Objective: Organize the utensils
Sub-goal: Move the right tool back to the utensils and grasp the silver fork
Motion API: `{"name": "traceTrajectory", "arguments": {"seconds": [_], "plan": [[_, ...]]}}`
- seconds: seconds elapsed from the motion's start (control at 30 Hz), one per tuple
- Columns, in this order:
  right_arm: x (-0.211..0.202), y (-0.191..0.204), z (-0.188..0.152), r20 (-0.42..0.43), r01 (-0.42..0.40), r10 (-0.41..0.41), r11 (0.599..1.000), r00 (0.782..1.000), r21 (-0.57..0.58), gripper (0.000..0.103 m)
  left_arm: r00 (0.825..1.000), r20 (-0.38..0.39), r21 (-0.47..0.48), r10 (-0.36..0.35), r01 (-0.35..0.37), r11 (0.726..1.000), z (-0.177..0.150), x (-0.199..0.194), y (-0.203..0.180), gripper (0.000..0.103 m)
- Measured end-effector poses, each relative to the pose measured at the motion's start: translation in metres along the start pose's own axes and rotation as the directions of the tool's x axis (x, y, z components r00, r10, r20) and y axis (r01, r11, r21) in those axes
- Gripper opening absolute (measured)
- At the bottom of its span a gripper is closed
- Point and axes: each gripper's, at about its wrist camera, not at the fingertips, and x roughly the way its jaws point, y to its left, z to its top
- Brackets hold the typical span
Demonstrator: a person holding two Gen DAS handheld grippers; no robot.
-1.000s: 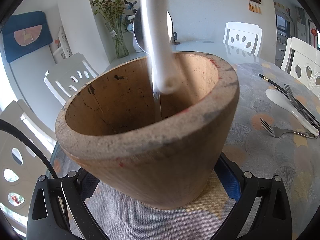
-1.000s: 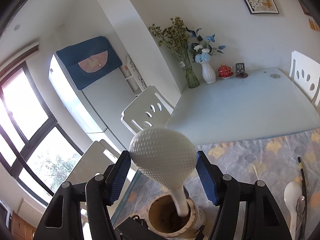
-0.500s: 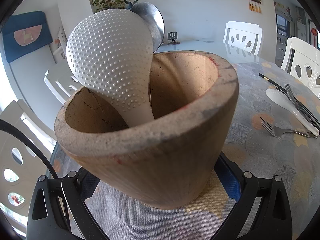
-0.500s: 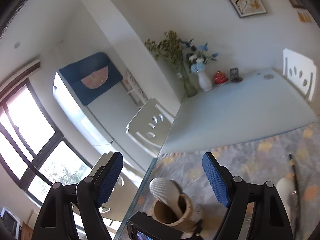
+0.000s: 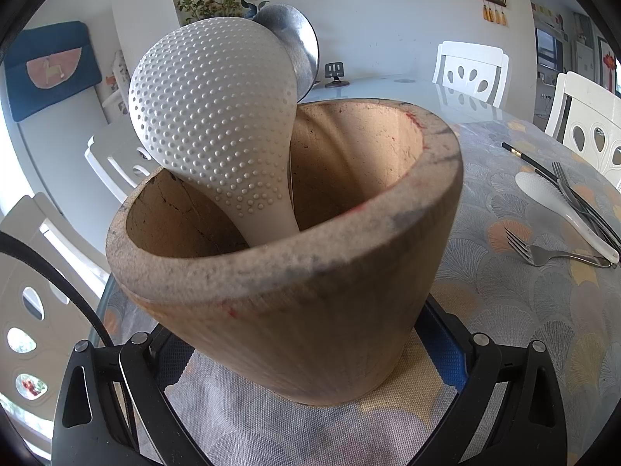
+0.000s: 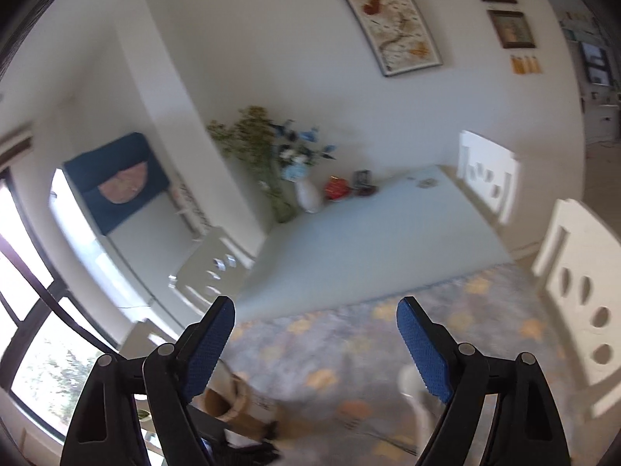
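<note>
So far the white rice paddle (image 5: 211,116) and a metal spoon (image 5: 299,44) stand in the wooden pot (image 5: 310,291), which the left tool (image 5: 306,353) clamps; the right tool (image 6: 316,343), jaws just spread, is empty, while forks (image 5: 543,252), a white spoon (image 5: 559,209) and chopsticks (image 5: 531,163) remain on the tabletop (image 5: 524,310).

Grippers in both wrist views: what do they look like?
Both match: the right gripper has black plastic fingers with slotted cut-outs, silver pivot screws and blue textured pads. The left gripper is built the same, with a black cable looping past it. No sleeve shows.
</note>
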Motion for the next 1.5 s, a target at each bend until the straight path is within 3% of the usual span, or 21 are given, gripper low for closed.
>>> {"name": "traceTrajectory", "arguments": {"seconds": [0.17,0.33,0.4,0.43,0.63,0.83,0.93,1.03,1.2,1.27,1.37,1.5], "plan": [[0.013,-0.032,-0.018,-0.082,0.101,-0.100,0.995,0.992,0.014,0.084,1.000,0.000,0.001,0.001,-0.001,1.000,0.000,0.000,0.000,0.100],[0.044,-0.064,-0.048,-0.193,0.175,-0.165,0.984,0.967,0.038,0.084,1.000,0.000,0.000,0.000,0.000,1.000,0.000,0.000,0.000,0.100],[0.058,-0.079,-0.061,-0.248,0.199,-0.180,0.978,0.952,0.056,0.076,1.000,0.000,0.001,0.001,-0.001,1.000,0.000,0.000,0.000,0.100],[0.065,-0.083,-0.066,-0.270,0.195,-0.172,0.979,0.947,0.061,0.072,1.000,0.000,0.000,0.000,0.000,1.000,0.000,0.000,0.000,0.100],[0.108,-0.095,-0.097,-0.395,0.179,-0.149,0.983,0.907,0.040,0.070,1.000,0.000,0.001,0.000,0.000,1.000,0.000,0.000,0.000,0.100],[0.151,-0.090,-0.122,-0.507,0.106,-0.058,0.992,0.860,0.067,0.065,1.000,-0.002,0.002,0.002,-0.002,1.000,0.000,0.000,0.000,0.101],[0.170,-0.072,-0.138,-0.566,0.052,-0.036,0.999,0.824,0.012,0.065,1.000,-0.003,0.002,0.002,-0.002,1.000,0.002,0.003,0.000,0.101],[0.191,-0.051,-0.158,-0.639,-0.020,-0.035,0.997,0.769,-0.079,0.065,1.000,-0.003,0.002,0.003,-0.003,1.000,0.001,0.003,0.000,0.101],[0.219,-0.032,-0.178,-0.677,-0.077,-0.109,0.968,0.728,-0.238,0.065,1.000,-0.003,0.003,0.003,-0.003,1.000,0.001,0.002,0.000,0.101],[0.228,-0.028,-0.182,-0.678,-0.095,-0.130,0.954,0.723,-0.285,0.065,1.000,-0.003,0.003,0.003,-0.003,1.000,0.001,0.003,-0.001,0.101],[0.237,-0.020,-0.182,-0.658,-0.118,-0.169,0.922,0.733,-0.369,0.055,1.000,-0.004,0.003,0.004,-0.004,1.000,0.000,0.002,0.000,0.101],[0.245,-0.014,-0.181,-0.634,-0.163,-0.187,0.877,0.751,-0.453,0.027,1.000,-0.005,0.004,0.004,-0.004,1.000,-0.001,0.003,0.000,0.101]]}}
